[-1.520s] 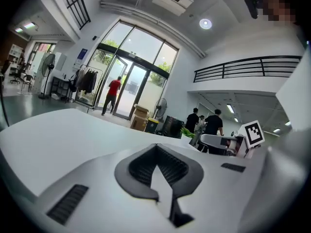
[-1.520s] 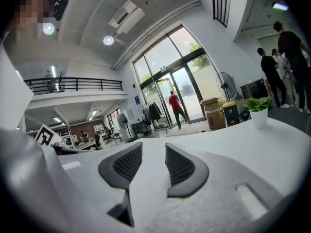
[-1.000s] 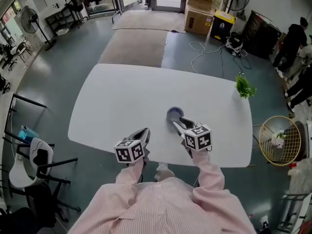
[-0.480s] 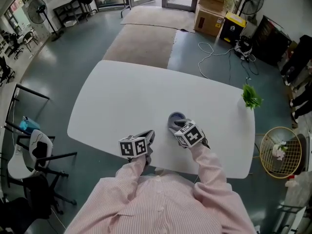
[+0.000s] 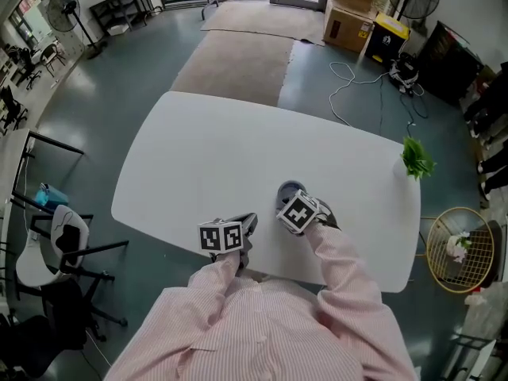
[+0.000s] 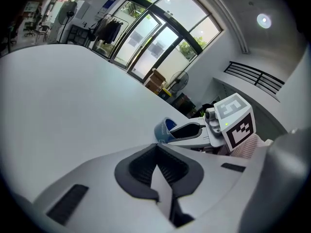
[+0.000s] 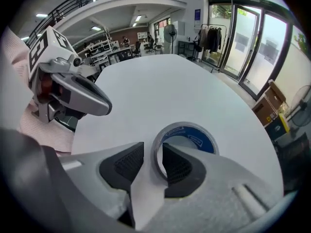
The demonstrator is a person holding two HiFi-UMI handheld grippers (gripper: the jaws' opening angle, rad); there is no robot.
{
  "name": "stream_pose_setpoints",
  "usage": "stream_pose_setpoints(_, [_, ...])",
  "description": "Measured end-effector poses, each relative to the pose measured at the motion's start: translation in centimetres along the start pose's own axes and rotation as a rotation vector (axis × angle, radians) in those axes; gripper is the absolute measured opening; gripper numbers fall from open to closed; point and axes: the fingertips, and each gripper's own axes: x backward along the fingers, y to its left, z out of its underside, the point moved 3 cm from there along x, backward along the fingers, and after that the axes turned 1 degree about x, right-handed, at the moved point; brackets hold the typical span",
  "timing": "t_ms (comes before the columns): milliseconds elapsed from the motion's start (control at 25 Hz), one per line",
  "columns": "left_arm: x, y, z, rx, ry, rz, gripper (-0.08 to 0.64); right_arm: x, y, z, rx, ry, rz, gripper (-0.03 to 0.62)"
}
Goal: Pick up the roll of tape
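The roll of tape [image 5: 290, 190], grey with a blue inner face, lies flat on the white table [image 5: 206, 149], near its front edge. My right gripper [image 5: 293, 202] points steeply down onto it. In the right gripper view the roll's [image 7: 194, 132] near wall stands between the jaws of that gripper [image 7: 153, 152], one pad inside the ring, the other outside with a gap showing. Those jaws have just been closing. My left gripper [image 5: 247, 223] hovers low to the left of the roll, its fingertips together and nothing in them [image 6: 156, 148]. From there the roll [image 6: 163, 129] shows under the right gripper.
A small green plant [image 5: 416, 159] stands at the table's right edge. A wire basket [image 5: 459, 248] sits on the floor to the right, a chair [image 5: 63, 252] to the left. Cardboard boxes [image 5: 349, 14] and cables lie beyond the table.
Both grippers have come down toward the table. The right one has rolled and tipped down over the roll, covering more of it. The left one has sunk a little.
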Motion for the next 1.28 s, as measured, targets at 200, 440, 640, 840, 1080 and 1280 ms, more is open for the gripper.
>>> stream_pose_setpoints(200, [-0.2,0.7,0.2,-0.007,0.039,-0.009,0.002,-0.6,0.3,-0.4,0.038,0.053,-0.002,0.105])
stream_pose_setpoints(440, [-0.6,1.1,-0.5,-0.037,0.068,-0.013,0.0,-0.7,-0.2,-0.2,0.049,0.082,0.003,0.058])
stream_pose_setpoints(640, [-0.3,0.9,-1.9,-0.12,0.033,-0.031,0.002,-0.3,-0.3,-0.2,0.043,0.06,0.017,0.055])
stream_pose_setpoints(840, [0.0,-0.1,-3.5,-0.254,-0.021,-0.034,0.001,0.8,-0.4,-0.3,-0.029,-0.035,0.022,0.052])
stream_pose_setpoints(1080, [0.4,-0.9,-4.4,-0.331,-0.064,-0.013,0.0,2.5,-0.6,-0.6,-0.149,-0.193,0.029,0.052])
stream_pose_setpoints(1280, [1.0,-1.7,-5.5,-0.376,-0.107,0.001,0.0,5.0,-0.9,-1.8,-0.24,-0.382,0.035,0.051])
